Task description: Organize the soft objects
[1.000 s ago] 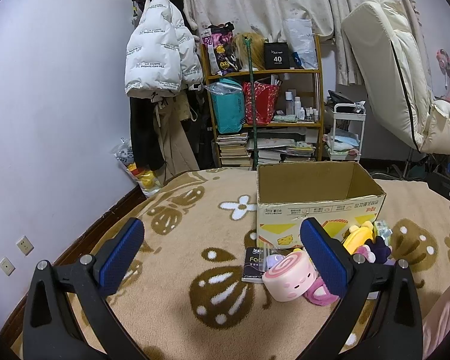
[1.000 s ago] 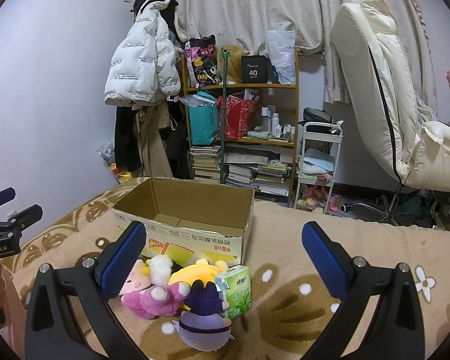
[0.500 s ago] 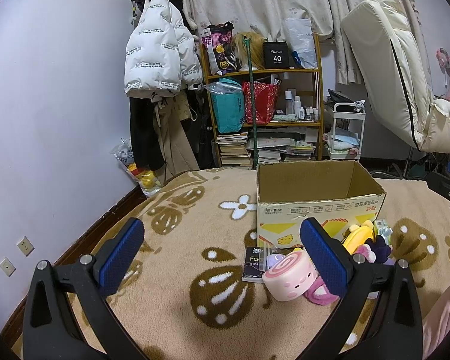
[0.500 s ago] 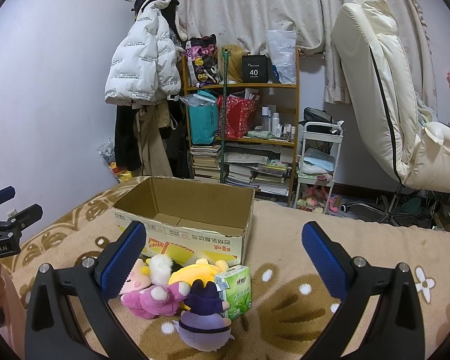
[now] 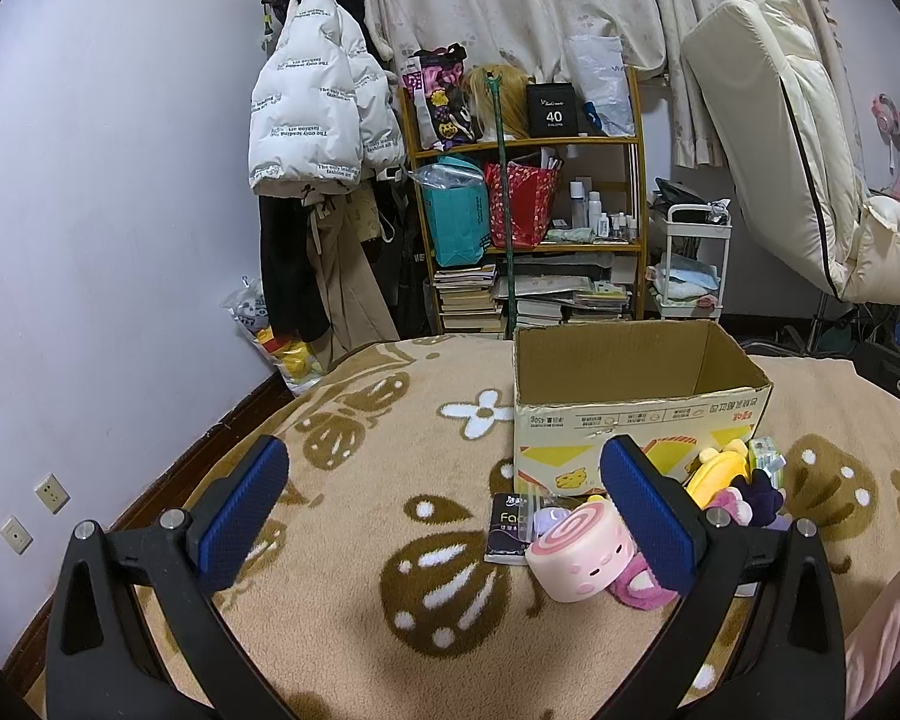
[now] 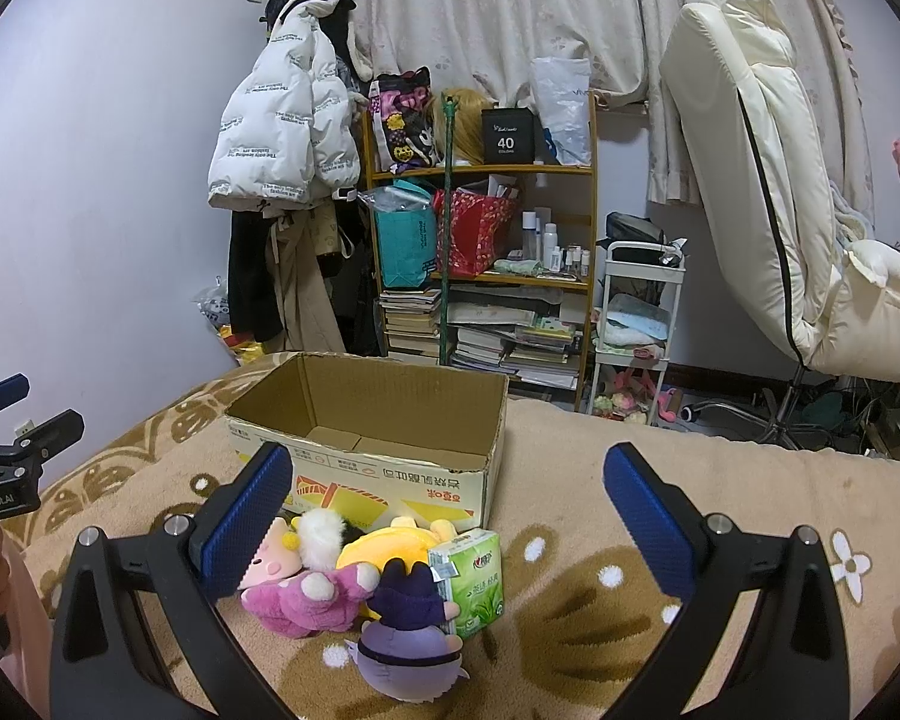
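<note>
Left wrist view, left to right: white puffer jacket point(image 5: 315, 114) hanging on the wall, printed repeatedly with "The only leading fashion art"; wooden shelf point(image 5: 525, 204) carrying a black box point(image 5: 552, 110) marked "40"; open cardboard box point(image 5: 636, 402) standing on the brown flower-patterned blanket point(image 5: 354, 480), its printed side text too small to read. The left gripper point(image 5: 444, 507) has its blue-padded fingers spread wide, holding nothing. Before the box lie a dark packet point(image 5: 507, 528) lettered "Fac…" and a pink swirl-roll plush point(image 5: 582, 549), the latter just beside the right-hand finger.

Right wrist view, left to right: a black clamp point(image 6: 0, 480) labelled "GenRobot.AI"; the soft toys clustered against the box front, namely a pink plush point(image 6: 297, 597), a yellow plush point(image 6: 384, 546) and a purple plush point(image 6: 411, 639); a green tissue pack point(image 6: 471, 579) with unreadable characters touches them. The right gripper point(image 6: 447, 510) is likewise wide apart and empty.
</note>
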Motion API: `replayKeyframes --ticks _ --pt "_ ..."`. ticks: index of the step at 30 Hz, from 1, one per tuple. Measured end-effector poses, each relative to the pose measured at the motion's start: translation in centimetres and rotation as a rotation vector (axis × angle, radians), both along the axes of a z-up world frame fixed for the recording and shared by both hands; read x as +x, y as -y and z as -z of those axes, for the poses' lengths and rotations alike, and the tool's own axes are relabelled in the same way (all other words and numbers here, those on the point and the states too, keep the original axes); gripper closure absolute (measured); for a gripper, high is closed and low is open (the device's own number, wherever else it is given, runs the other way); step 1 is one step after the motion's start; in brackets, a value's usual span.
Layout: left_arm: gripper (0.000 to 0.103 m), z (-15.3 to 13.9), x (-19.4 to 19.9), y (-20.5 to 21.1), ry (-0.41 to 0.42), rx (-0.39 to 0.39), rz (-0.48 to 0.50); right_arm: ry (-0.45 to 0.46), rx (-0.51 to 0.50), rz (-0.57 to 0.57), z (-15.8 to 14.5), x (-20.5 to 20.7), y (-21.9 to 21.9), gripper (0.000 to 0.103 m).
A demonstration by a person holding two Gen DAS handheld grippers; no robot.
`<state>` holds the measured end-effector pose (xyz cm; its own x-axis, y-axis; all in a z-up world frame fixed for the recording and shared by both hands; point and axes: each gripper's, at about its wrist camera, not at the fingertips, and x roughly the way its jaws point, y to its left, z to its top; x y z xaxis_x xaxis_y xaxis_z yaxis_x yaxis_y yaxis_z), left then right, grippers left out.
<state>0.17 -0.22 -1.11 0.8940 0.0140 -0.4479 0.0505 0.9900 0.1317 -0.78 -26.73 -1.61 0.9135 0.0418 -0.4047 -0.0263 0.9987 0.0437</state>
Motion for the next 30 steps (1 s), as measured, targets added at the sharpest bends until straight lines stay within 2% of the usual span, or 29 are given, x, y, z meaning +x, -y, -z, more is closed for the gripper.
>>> replayKeyframes --ticks 10,20,24,30 --pt "0.000 0.1 0.1 -0.2 -0.006 0.003 0.001 -0.004 0.000 -0.001 0.0 0.0 -0.1 0.000" --pt "0.000 0.3 1.3 0.3 -0.052 -0.015 0.063 -0.027 0.004 0.001 0.9 -0.4 -0.3 0.000" --pt "0.000 0.7 2.5 0.3 -0.087 -0.032 0.055 -0.068 0.011 0.011 1.5 -0.1 -0.3 0.000" --pt "0.000 1.7 4.9 0.2 -0.167 -0.043 0.016 -0.188 0.040 0.022 3.4 2.3 0.0 0.000"
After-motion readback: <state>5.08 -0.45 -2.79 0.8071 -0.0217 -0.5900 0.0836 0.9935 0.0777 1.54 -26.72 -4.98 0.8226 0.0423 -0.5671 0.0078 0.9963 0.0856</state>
